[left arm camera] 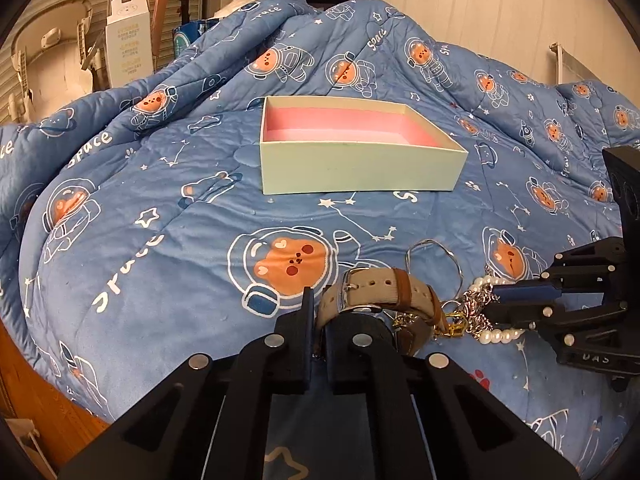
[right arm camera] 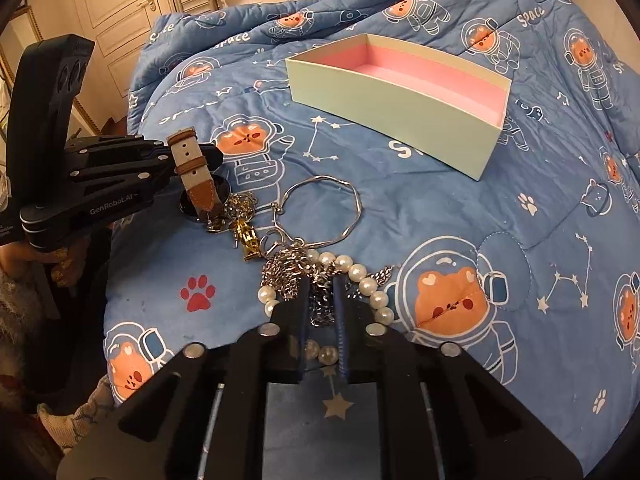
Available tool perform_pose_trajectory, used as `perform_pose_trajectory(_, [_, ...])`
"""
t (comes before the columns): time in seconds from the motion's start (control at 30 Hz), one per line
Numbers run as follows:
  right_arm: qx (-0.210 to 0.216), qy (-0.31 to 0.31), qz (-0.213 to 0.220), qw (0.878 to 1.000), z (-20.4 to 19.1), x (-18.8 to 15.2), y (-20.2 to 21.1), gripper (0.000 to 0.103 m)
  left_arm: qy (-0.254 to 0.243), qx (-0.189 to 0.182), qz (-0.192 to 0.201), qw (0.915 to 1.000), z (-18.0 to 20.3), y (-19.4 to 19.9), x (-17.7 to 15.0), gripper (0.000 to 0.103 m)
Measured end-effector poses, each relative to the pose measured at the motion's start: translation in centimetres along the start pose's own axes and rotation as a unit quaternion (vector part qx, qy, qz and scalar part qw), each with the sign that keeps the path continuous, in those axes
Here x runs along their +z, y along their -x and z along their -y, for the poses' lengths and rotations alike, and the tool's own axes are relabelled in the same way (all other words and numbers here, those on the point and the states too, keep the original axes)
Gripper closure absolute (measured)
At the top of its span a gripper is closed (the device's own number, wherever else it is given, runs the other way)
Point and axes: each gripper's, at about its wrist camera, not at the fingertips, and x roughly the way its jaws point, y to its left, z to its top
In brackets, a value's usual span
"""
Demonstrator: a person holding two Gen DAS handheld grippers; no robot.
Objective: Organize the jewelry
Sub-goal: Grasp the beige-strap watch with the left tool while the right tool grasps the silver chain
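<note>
On quilt (left arm camera: 160, 184), watch (left arm camera: 380, 296) gripped, box (left arm camera: 360, 168) beyond

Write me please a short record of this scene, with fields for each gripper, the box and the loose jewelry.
left gripper: shut on watch strap
right gripper: closed around silver chain, over pearl bracelet
box: open, pink inside, nothing visible in it
loose jewelry: silver bangle, gold charm
surface: blue quilt

A home bedroom is showing: a blue astronaut-bear quilt (left arm camera: 168, 216) is covering the bed. At eleven o'clock, a panelled door (right arm camera: 120, 0) is standing.
</note>
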Motion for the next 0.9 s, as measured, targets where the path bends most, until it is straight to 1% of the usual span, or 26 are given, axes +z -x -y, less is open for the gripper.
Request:
perform_pose_trajectory(0.17, [0.008, 0.014, 0.011, 1.0, -0.8, 0.0, 1.0, 0.092, 0.0, 0.001, 0.011, 0.9999, 0.0, 0.8, 0.3, 0.099])
perform_pose_trajectory(0.4, [0.031, -0.004, 0.032, 0.999, -0.6, 1.0, 3.8, 0.092, -0.006, -0.008, 0.033, 0.9994, 0.5, 3.0, 1.4, 0.099])
perform_pose_trajectory(0.63, [0.058, -0.003, 0.066, 0.996, -1.0, 3.5, 7.9, 0.092, -0.009, -0.023, 0.053, 0.9983, 0.8, 5.6, 3.4, 0.099])
perform_pose_trajectory(0.9, [0.074, 0.019, 0.101, 0.992, -1.6, 6.8, 12.5, 0.092, -0.033, -0.033, 0.068, 0.9966, 1.4, 8.6, 5.9, 0.099])
